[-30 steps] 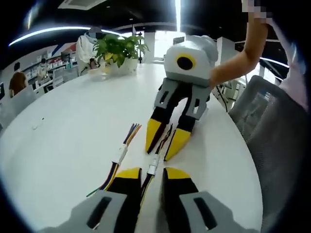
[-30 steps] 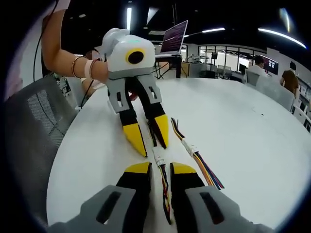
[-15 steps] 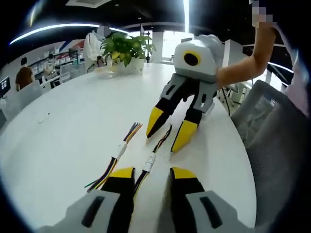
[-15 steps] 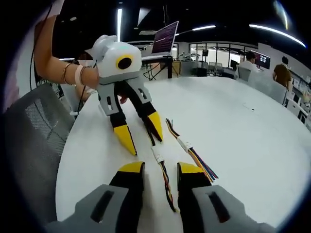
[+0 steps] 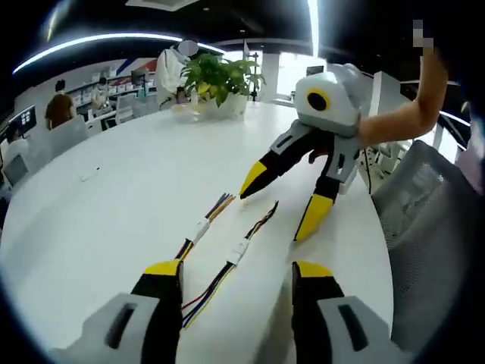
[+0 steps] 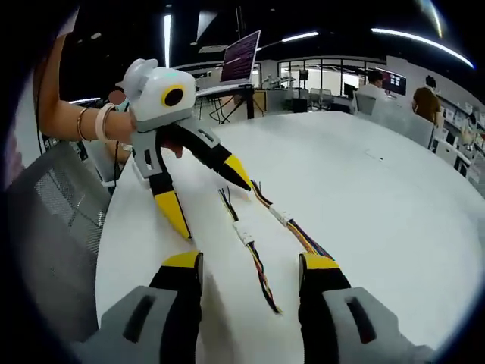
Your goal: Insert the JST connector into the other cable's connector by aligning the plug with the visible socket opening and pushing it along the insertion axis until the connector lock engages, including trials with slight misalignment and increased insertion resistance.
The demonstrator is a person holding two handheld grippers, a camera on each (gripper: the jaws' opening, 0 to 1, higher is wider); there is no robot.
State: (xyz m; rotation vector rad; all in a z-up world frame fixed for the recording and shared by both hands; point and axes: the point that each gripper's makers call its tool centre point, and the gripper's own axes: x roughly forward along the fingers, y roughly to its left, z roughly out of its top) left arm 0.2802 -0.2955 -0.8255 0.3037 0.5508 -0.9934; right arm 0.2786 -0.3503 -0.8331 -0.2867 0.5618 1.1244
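Two bundles of coloured wires lie side by side on the white table point(image 5: 98, 205), each with a white JST connector midway. In the left gripper view one connector point(image 5: 238, 249) lies between my jaws' line and the other connector point(image 5: 200, 230) sits left of it. My left gripper point(image 5: 236, 271) is open wide above the near wire ends, holding nothing. Beyond the wires, my right gripper point(image 5: 279, 206) hangs open too. In the right gripper view the right gripper point(image 6: 251, 262) is open over the connectors point(image 6: 244, 231) point(image 6: 279, 216), and the left gripper point(image 6: 211, 205) faces it, open.
A potted plant point(image 5: 216, 76) stands at the table's far side. A grey mesh chair point(image 5: 424, 205) point(image 6: 53, 220) is close to the table edge beside the person's arm point(image 5: 394, 125). A laptop point(image 6: 244, 57) and seated people are in the background.
Both grippers have opened wide and let go of the wire bundle they were shut around. They have drawn back and risen; the wires lie free on the table.
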